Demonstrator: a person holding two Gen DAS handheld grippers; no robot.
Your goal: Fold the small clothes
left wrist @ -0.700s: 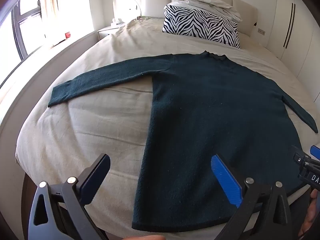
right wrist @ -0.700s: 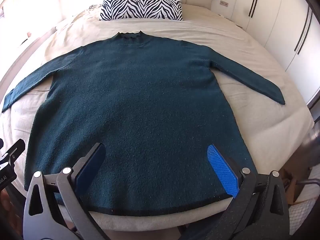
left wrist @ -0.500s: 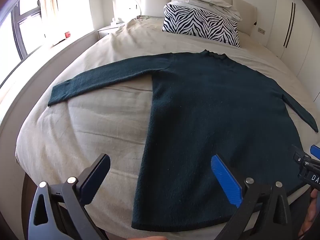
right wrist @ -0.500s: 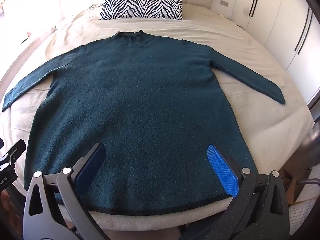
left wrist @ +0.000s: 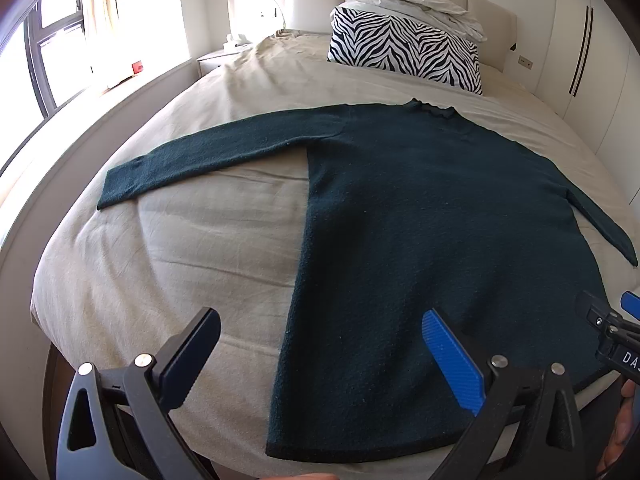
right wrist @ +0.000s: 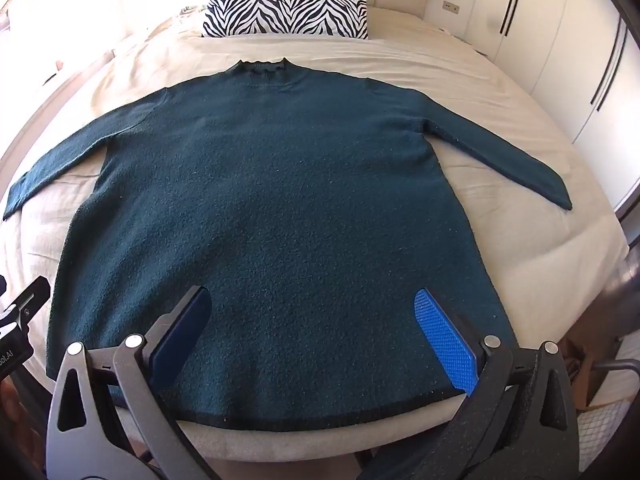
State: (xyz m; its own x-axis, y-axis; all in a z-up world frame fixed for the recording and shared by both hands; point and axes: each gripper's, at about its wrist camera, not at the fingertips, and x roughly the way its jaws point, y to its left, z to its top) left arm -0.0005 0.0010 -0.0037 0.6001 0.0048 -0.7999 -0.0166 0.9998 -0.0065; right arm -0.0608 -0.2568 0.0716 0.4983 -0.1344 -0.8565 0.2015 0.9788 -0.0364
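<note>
Left gripper (left wrist: 320, 354) hovers wide apart, empty, over the bare bed (left wrist: 168, 248) and the sweater's (right wrist: 280, 208) left side seam. Sweater lies flat, sleeves spread, hem at the bed's near edge. Right gripper (right wrist: 316, 330) likewise spread, empty, above the hem. Risks: pinching the sheet along with the knit; hem sliding off, though the drop is probably hidden.

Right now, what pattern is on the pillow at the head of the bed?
Black-and-white zebra stripes on the pillow, clearest in the right wrist view.
</note>
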